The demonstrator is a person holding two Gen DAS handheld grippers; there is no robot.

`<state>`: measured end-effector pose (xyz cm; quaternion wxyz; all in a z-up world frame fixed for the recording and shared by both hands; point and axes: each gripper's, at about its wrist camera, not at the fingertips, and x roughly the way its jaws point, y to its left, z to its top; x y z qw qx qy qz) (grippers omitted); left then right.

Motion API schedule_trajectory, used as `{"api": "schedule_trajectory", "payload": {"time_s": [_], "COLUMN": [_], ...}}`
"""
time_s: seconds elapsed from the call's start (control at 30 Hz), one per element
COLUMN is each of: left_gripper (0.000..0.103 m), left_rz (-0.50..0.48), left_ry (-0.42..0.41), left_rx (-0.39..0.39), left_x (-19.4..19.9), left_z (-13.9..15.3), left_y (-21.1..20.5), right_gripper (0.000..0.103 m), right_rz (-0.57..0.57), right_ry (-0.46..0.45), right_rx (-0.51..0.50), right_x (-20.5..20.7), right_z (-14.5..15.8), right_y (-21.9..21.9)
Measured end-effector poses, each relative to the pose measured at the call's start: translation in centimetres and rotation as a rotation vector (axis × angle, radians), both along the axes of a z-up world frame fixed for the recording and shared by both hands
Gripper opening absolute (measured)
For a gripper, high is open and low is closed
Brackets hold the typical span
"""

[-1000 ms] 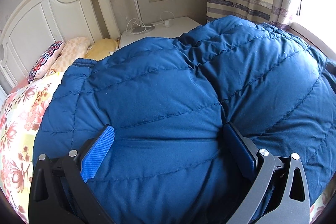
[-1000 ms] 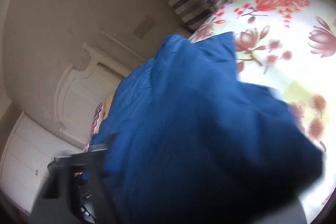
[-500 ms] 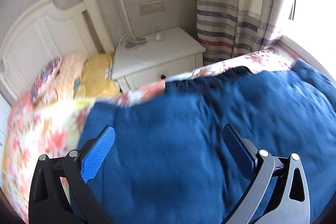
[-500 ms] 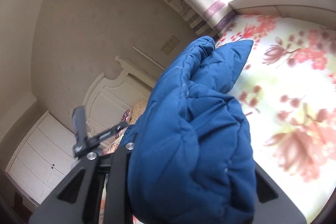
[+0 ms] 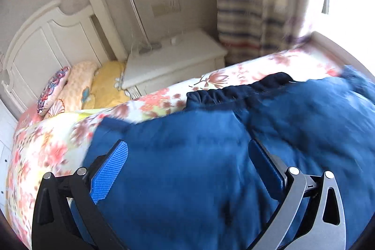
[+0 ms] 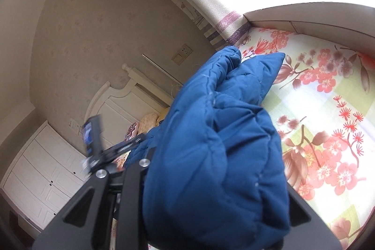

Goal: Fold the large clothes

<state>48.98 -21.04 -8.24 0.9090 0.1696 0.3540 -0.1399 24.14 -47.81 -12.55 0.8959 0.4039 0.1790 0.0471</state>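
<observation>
A puffy, quilted dark blue down jacket (image 5: 234,168) lies spread across the bed in front of me, covering the near half of the floral bedspread (image 5: 46,151), which is white with pink and red blossoms. In my left wrist view, the jacket fills the space between the fingers of my left gripper (image 5: 187,170). The jaws stand wide apart, one blue ribbed pad (image 5: 110,172) clear of the cloth on the left side, the other at the padding on the right; nothing is pinched.

My right gripper (image 6: 215,179) is clamped on a thick bunched fold of the same jacket (image 6: 215,151), which bulges up between its black arms and hides the fingertips. My left gripper (image 6: 93,142) shows blurred beyond it.

Farther off stand a white wooden headboard (image 5: 46,39), patterned pillows (image 5: 70,88), a white bedside table (image 5: 173,60) and a striped curtain (image 5: 246,22).
</observation>
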Motion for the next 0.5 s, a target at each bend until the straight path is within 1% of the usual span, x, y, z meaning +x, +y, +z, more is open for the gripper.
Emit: {"api": "schedule_trajectory", "payload": {"time_s": [0.03,0.07,0.1,0.13,0.17,0.2,0.23,0.3,0.37,0.43,0.47,0.5], "left_gripper": [0.099,0.099,0.099,0.099,0.099,0.099,0.099,0.099,0.098,0.097,0.097,0.097], "left_rz": [-0.008,-0.043,-0.074,-0.096,-0.125,-0.126,-0.123,-0.106,-0.117,-0.17,-0.225,-0.262], "left_ry": [-0.01,-0.006,-0.005,-0.004,-0.022,-0.059,-0.087,-0.04,0.003,0.02,0.054,0.112], "left_rx": [-0.002,-0.005,0.013,0.032,0.064,0.08,0.075,0.028,-0.003,0.004,0.008,-0.017], "left_x": [-1.7,-4.5,-6.7,-8.0,-10.5,-12.1,-13.3,-13.4,-13.8,-14.6,-14.8,-14.5], "left_z": [0.1,-0.5,-1.3,-2.0,-3.3,-4.1,-4.8,-5.2,-4.9,-4.8,-4.6,-4.4], "left_y": [0.9,1.8,2.1,2.2,2.1,2.4,2.8,3.8,4.3,4.6,5.1,5.8], "right_gripper": [0.024,0.024,0.024,0.024,0.025,0.025,0.025,0.025,0.025,0.025,0.025,0.025], "right_rz": [-0.005,-0.008,-0.011,-0.015,-0.015,-0.017,-0.023,-0.038,-0.071,-0.087,-0.086,-0.081], "right_ry": [-0.001,-0.002,-0.002,0.002,0.006,0.015,0.02,0.026,0.047,0.052,0.043,0.029], "right_rx": [-0.003,-0.005,-0.007,-0.015,-0.024,-0.045,-0.062,-0.084,-0.157,-0.28,-0.363,-0.443], "right_x": [-0.1,0.1,0.1,0.4,0.7,0.8,0.9,1.1,1.5,2.2,2.6,3.0], "right_z": [0.0,0.0,0.1,0.2,0.3,0.5,0.7,1.2,2.7,5.1,6.6,8.0], "right_y": [0.1,0.1,0.1,0.1,0.2,0.5,0.8,1.2,2.5,4.8,6.6,8.5]}}
